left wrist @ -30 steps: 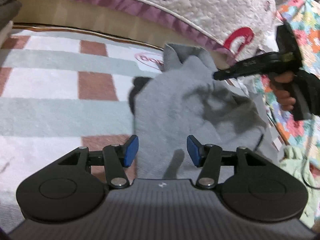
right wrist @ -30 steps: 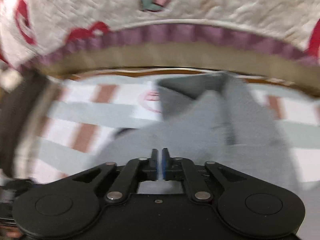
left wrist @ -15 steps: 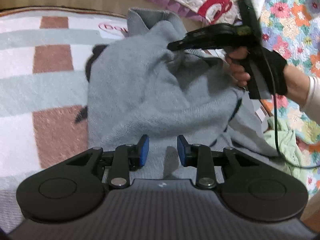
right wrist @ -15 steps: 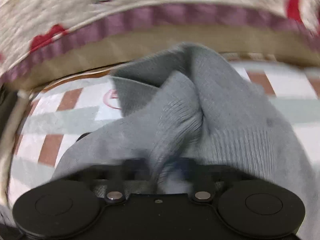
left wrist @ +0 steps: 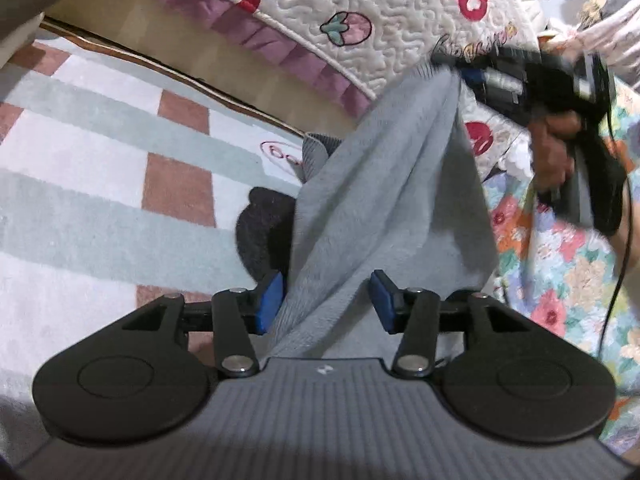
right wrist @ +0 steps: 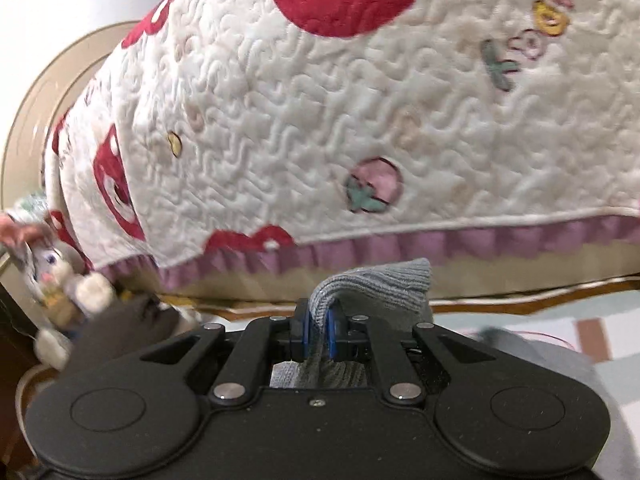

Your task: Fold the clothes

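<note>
Right hand-held gripper [right wrist: 318,334], now raised higher than a moment ago, is clamping the ribbed edge of the grey sweater [left wrist: 384,208]; left hand-held gripper [left wrist: 326,300] is gaping wide around the hanging cloth. Sweater is draping down onto the checked rug [left wrist: 100,168] beside the quilted bedspread [right wrist: 320,120]

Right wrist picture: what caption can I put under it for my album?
The right tongs pinch a grey sweater's ribbed edge, lifted before a strawberry quilt.
</note>
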A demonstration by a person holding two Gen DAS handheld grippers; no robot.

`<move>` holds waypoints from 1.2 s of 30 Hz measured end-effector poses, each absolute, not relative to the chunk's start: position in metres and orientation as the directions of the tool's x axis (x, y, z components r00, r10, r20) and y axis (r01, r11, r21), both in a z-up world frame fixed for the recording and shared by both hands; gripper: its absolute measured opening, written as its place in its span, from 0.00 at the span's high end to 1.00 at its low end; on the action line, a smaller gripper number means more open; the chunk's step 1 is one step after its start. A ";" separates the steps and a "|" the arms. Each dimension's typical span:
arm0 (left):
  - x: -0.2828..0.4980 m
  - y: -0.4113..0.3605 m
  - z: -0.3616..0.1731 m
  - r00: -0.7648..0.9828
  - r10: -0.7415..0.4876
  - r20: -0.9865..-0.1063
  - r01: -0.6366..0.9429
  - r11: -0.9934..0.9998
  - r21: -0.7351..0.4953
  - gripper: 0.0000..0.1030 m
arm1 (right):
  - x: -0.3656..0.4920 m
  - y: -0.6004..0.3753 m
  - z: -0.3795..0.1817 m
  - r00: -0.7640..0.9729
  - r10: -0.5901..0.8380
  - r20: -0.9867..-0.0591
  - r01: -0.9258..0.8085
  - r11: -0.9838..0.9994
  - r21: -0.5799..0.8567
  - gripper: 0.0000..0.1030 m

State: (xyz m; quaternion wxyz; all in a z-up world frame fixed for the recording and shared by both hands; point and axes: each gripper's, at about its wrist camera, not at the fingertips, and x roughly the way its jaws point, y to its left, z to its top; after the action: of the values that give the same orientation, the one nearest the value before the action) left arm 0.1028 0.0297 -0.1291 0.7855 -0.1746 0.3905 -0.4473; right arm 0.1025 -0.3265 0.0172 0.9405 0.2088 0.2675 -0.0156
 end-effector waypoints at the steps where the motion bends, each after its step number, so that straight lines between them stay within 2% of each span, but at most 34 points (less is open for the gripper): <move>1: 0.103 0.028 -0.130 0.294 -0.835 -0.465 0.569 0.544 -0.616 0.48 | 0.110 -0.325 0.021 0.858 0.097 -0.504 0.128 0.910 0.394 0.89; 5: 0.102 0.028 -0.135 0.295 -0.828 -0.476 0.552 0.554 -0.623 0.36 | 0.143 -0.308 0.021 0.847 0.146 -0.511 0.079 0.916 0.393 0.89; 8: 0.104 0.031 -0.139 0.300 -0.827 -0.475 0.547 0.557 -0.625 0.36 | 0.151 -0.293 0.021 0.849 0.164 -0.503 0.047 0.924 0.379 0.89; 9: 0.105 0.031 -0.139 0.288 -0.832 -0.474 0.554 0.549 -0.626 0.39 | 0.154 -0.290 0.022 0.853 0.168 -0.495 0.035 0.927 0.374 0.89; 10: 0.104 0.030 -0.140 0.269 -0.838 -0.475 0.571 0.536 -0.622 0.54 | 0.156 -0.287 0.023 0.861 0.167 -0.481 0.026 0.929 0.369 0.89; 11: 0.104 0.028 -0.138 0.258 -0.837 -0.483 0.589 0.532 -0.608 0.92 | 0.159 -0.283 0.026 0.871 0.166 -0.463 0.016 0.932 0.363 0.89; 12: 0.104 0.028 -0.135 0.272 -0.823 -0.498 0.597 0.550 -0.584 0.93 | 0.162 -0.279 0.028 0.879 0.168 -0.445 -0.002 0.937 0.350 0.89; 14: 0.108 0.039 -0.126 0.347 -0.784 -0.515 0.564 0.613 -0.553 0.93 | 0.171 -0.268 0.029 0.894 0.179 -0.410 -0.053 0.952 0.302 0.89; 16: 0.118 0.058 -0.125 0.405 -0.729 -0.551 0.465 0.684 -0.562 0.93 | 0.181 -0.252 0.024 0.901 0.205 -0.381 -0.119 0.964 0.236 0.87; 17: 0.124 0.067 -0.132 0.411 -0.700 -0.584 0.396 0.714 -0.577 0.93 | 0.190 -0.244 0.019 0.890 0.224 -0.398 -0.146 0.965 0.216 0.77; 18: 0.130 0.075 -0.141 0.405 -0.674 -0.617 0.330 0.737 -0.589 0.93 | 0.197 -0.237 0.013 0.874 0.227 -0.429 -0.155 0.968 0.197 0.74; 20: 0.135 0.082 -0.156 0.400 -0.621 -0.674 0.272 0.782 -0.560 0.93 | 0.203 -0.232 -0.001 0.847 0.208 -0.490 -0.136 0.975 0.177 0.72; 23: 0.134 0.082 -0.161 0.399 -0.614 -0.681 0.249 0.787 -0.564 0.93 | 0.194 -0.242 -0.022 0.814 0.154 -0.560 -0.056 0.980 0.189 0.55; 27: 0.134 0.077 -0.158 0.411 -0.641 -0.648 0.264 0.764 -0.588 0.91 | 0.167 -0.287 -0.045 0.770 -0.022 -0.638 0.111 0.989 0.100 0.55; 29: 0.136 0.075 -0.161 0.410 -0.646 -0.644 0.260 0.759 -0.597 0.87 | 0.149 -0.320 -0.053 0.741 -0.117 -0.661 0.207 0.976 0.059 0.55; 34: 0.136 0.076 -0.159 0.424 -0.639 -0.642 0.271 0.766 -0.583 0.86 | 0.093 -0.402 -0.070 0.665 -0.279 -0.692 0.435 0.898 0.056 0.55; 36: 0.139 0.078 -0.154 0.433 -0.640 -0.635 0.326 0.768 -0.552 0.77 | 0.070 -0.430 -0.079 0.632 -0.305 -0.712 0.499 0.864 0.073 0.54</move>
State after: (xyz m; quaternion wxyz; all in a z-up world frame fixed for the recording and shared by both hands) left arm 0.1385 0.0778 -0.1540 0.8279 -0.1762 0.4454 -0.2917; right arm 0.0700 -0.4302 -0.0791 0.8937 0.1327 0.3650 -0.2248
